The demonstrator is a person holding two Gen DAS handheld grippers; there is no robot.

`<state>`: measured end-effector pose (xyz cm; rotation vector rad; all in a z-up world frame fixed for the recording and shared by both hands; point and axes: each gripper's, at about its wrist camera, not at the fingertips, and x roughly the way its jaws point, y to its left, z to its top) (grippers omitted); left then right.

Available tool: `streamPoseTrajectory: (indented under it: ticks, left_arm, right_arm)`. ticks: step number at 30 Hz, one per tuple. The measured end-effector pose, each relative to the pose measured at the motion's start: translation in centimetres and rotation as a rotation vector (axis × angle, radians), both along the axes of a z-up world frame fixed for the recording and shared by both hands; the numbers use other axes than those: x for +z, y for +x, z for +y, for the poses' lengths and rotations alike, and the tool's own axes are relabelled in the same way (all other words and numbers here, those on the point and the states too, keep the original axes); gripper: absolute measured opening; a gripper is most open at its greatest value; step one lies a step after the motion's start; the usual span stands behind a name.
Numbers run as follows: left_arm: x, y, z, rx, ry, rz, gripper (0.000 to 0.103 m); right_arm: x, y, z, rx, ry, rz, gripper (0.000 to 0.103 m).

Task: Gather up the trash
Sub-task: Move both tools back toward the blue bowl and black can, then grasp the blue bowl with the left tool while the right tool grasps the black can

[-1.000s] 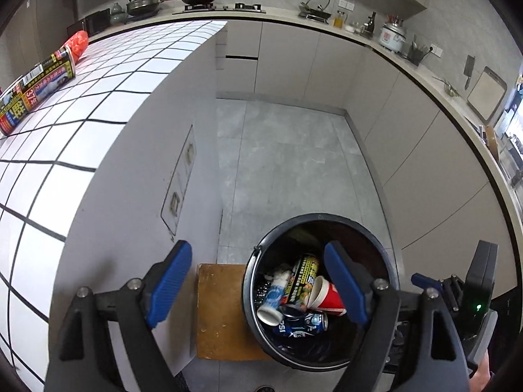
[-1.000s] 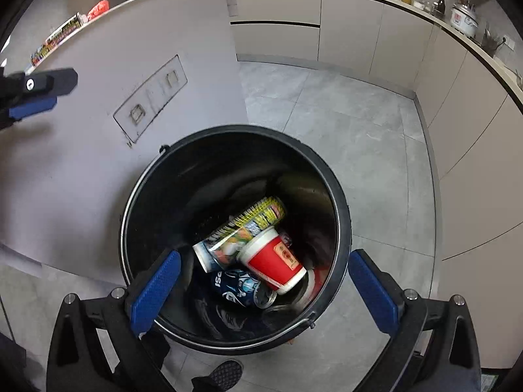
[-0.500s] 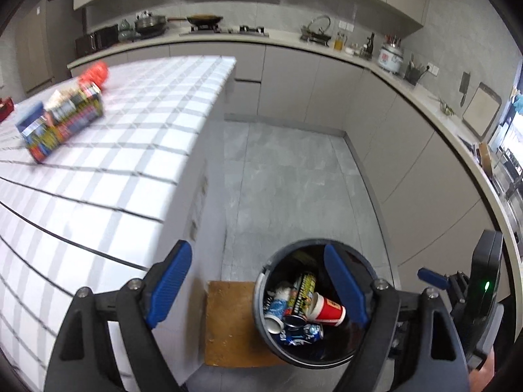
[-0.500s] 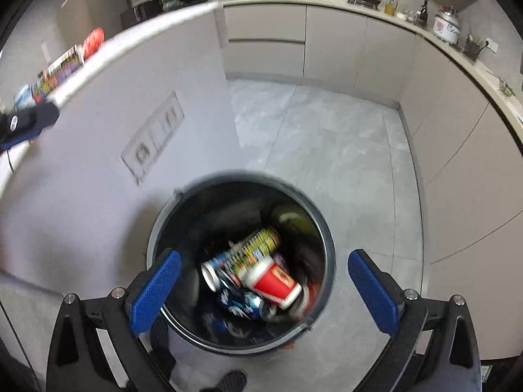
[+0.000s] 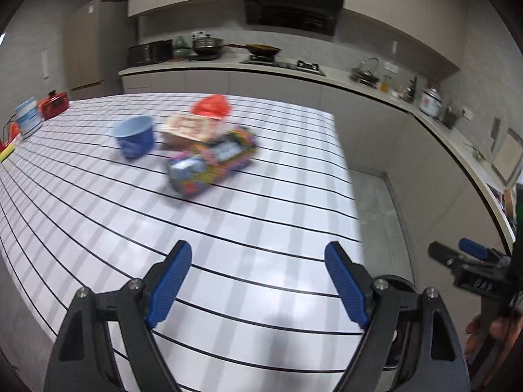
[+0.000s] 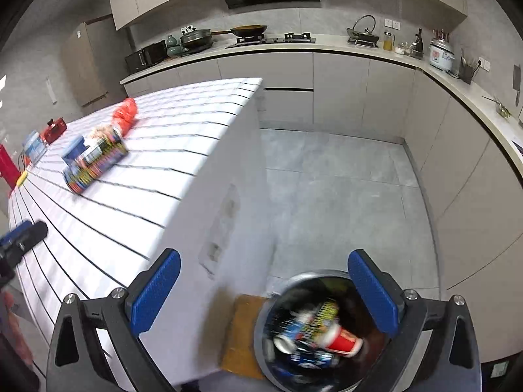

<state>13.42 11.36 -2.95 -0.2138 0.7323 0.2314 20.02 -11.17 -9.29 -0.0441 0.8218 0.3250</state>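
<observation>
Both claws gape empty: left gripper (image 5: 253, 282) over the white gridded table (image 5: 228, 245), right gripper (image 6: 266, 290) low in frame above the black bin (image 6: 278, 294) on grey floor tiles (image 6: 343, 179). Trash pile (image 5: 212, 158) sits upper-centre; kitchen counter (image 5: 359, 81) curves behind.

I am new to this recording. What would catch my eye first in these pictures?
First, the white island counter with black grid lines, where a colourful printed tube package lies beside a blue cup and a red bag. Next, the black round trash bin on the floor, holding cans and a red paper cup.
</observation>
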Motion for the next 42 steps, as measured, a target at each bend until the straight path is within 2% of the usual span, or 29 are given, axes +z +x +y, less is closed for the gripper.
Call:
streamPoseTrajectory:
  ticks: [5,10,16,20,23,28,30,31,32,34,39,41,42]
  left_arm:
    - [-0.4,0.7,7.6,-0.007,-0.018,0.009,0.085]
    - [-1.0,2.0,15.2,-0.014,-0.027,0.024,0.085]
    - [-1.9,3.4,21.4,-0.044,-0.05,0.046,0.085]
    - [-2.3,4.4,23.7,-0.059,-0.065,0.055,0.085]
    - [-2.8,5.4,25.1,-0.076,-0.075,0.065,0.085]
    - [-4.2,8.0,25.4,-0.122,-0.068,0.101,0.085]
    - [-4.6,9.4,25.1,-0.141,-0.056,0.11,0.085]
    - [-4.8,10.0,24.9,-0.15,-0.051,0.113,0.085]
    - [-4.9,10.7,24.6,-0.16,-0.043,0.118,0.085]
    - [-5.1,12.0,24.3,-0.175,-0.036,0.124,0.085]
    - [-4.8,14.2,24.3,-0.193,-0.031,0.105,0.085]
    - [-4.8,15.0,24.0,-0.211,-0.021,0.109,0.085]
    - [-4.8,15.4,23.9,-0.213,-0.013,0.11,0.085]
  right_arm:
    - [1.4,0.3,7.3,-0.051,-0.006,-0.016,0.103]
    - [2.3,1.2,16.4,-0.098,0.016,-0.02,0.103]
    - [2.7,1.8,25.4,-0.131,0.029,-0.007,0.103]
    - [1.8,3.5,29.5,-0.16,0.027,0.033,0.103]
    - [0.6,5.2,31.3,-0.19,0.002,0.071,0.103]
    - [-1.1,7.0,31.9,-0.211,-0.033,0.122,0.102]
    - [-1.2,7.1,31.4,-0.204,-0.037,0.111,0.094]
    - [-1.2,7.2,31.0,-0.203,-0.04,0.106,0.078]
    - [-1.2,7.3,30.8,-0.209,-0.052,0.1,0.067]
    - [-1.2,7.6,30.0,-0.224,-0.073,0.091,0.062]
    - [-1.3,8.5,28.5,-0.232,-0.052,0.128,0.061]
    - [-1.6,8.8,28.7,-0.231,-0.061,0.141,0.073]
    - [-1.7,8.8,28.7,-0.235,-0.078,0.139,0.073]
